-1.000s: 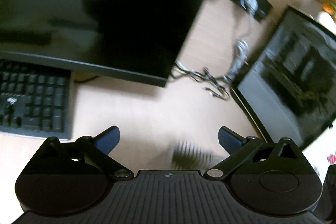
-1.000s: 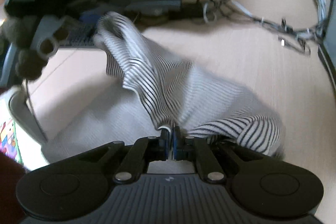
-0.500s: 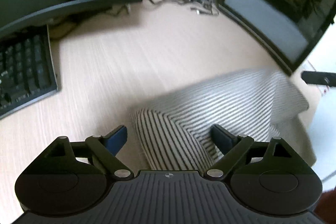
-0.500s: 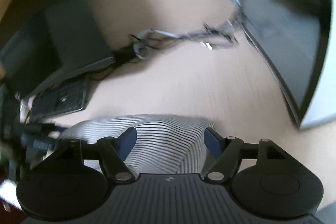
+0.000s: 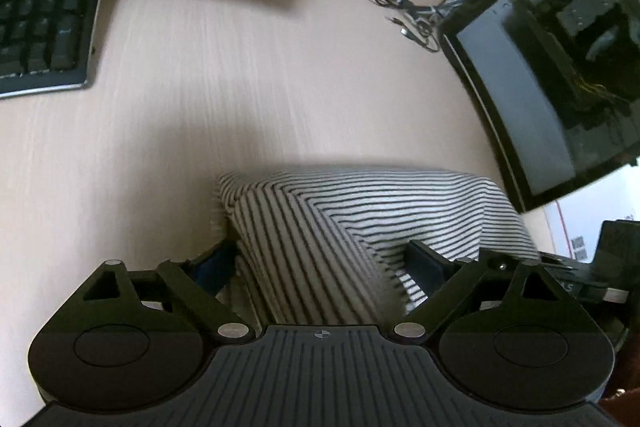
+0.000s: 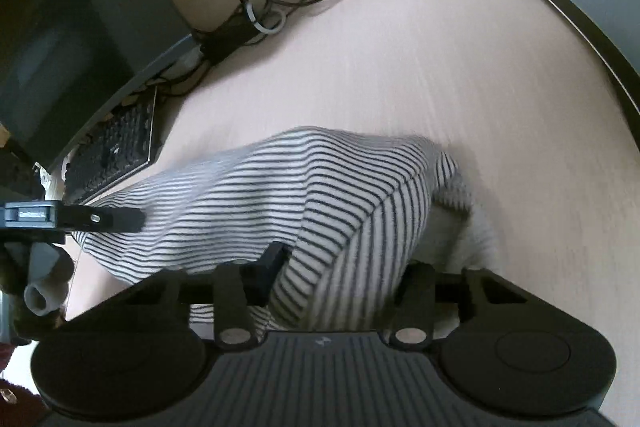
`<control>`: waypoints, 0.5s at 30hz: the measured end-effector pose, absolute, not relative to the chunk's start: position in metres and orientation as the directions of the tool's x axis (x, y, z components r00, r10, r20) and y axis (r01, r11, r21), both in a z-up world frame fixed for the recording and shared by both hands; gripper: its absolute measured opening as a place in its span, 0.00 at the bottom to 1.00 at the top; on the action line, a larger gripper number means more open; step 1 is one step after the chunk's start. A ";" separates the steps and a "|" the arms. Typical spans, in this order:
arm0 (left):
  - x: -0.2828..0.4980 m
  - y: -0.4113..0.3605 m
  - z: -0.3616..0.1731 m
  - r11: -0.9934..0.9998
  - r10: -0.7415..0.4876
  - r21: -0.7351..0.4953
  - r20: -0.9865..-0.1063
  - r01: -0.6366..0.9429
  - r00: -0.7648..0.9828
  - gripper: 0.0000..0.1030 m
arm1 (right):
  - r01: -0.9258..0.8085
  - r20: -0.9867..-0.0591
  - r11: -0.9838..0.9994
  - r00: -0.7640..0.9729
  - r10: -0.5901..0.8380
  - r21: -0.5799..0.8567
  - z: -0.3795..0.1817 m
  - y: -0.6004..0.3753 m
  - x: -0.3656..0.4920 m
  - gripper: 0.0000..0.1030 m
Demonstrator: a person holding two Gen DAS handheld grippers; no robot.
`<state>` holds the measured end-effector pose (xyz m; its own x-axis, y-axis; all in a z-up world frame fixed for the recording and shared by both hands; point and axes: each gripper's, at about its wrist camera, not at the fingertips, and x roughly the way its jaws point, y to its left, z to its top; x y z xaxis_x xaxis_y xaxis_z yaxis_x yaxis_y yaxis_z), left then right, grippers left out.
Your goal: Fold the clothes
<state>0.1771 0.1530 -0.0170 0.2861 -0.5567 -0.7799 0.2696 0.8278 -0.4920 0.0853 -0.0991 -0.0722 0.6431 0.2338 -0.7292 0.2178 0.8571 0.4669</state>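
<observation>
the striped shirt [image 5: 360,219], lying bunched on the worktop [image 5: 240,87], is being straddled by the wide left claw [image 5: 320,263] and the narrower right claw [image 6: 344,267], both closing with cloth between, so one layer's edge is best pinched squarely.

The left gripper [image 5: 320,259] pitched downward, jaws wide and easing inward. The right gripper [image 6: 340,267] tilted down too, its jaws closing, both straddling fabric.

Striped knit cloth garment [image 5: 384,211], matt pale wood-grain desk [image 5: 240,87], glossy blk monitor [image 5: 560,67], matt blk plastic tongs [image 5: 320,263]
</observation>
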 end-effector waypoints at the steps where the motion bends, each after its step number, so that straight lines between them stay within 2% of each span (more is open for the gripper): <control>1: 0.182 0.153 -0.017 0.829 -0.556 -0.494 -0.777 0.261 0.294 0.82 | 0.206 -0.726 0.862 0.646 0.236 0.463 -0.073 -0.102 0.090 0.36; 8: 0.232 0.147 -0.010 0.861 -0.506 -0.474 -0.756 0.187 0.415 0.67 | 0.152 -0.690 0.898 0.696 0.199 0.412 -0.065 -0.134 0.160 0.27; 15: 0.250 0.144 0.004 0.879 -0.468 -0.449 -0.746 0.161 0.473 0.66 | 0.124 -0.658 0.906 0.727 0.194 0.404 -0.055 -0.165 0.209 0.26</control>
<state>0.2497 0.1442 0.0043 0.4733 -0.4677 -0.7465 0.1608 0.8790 -0.4488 0.2086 -0.1651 -0.0553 0.7273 0.1942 -0.6582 0.1239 0.9062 0.4043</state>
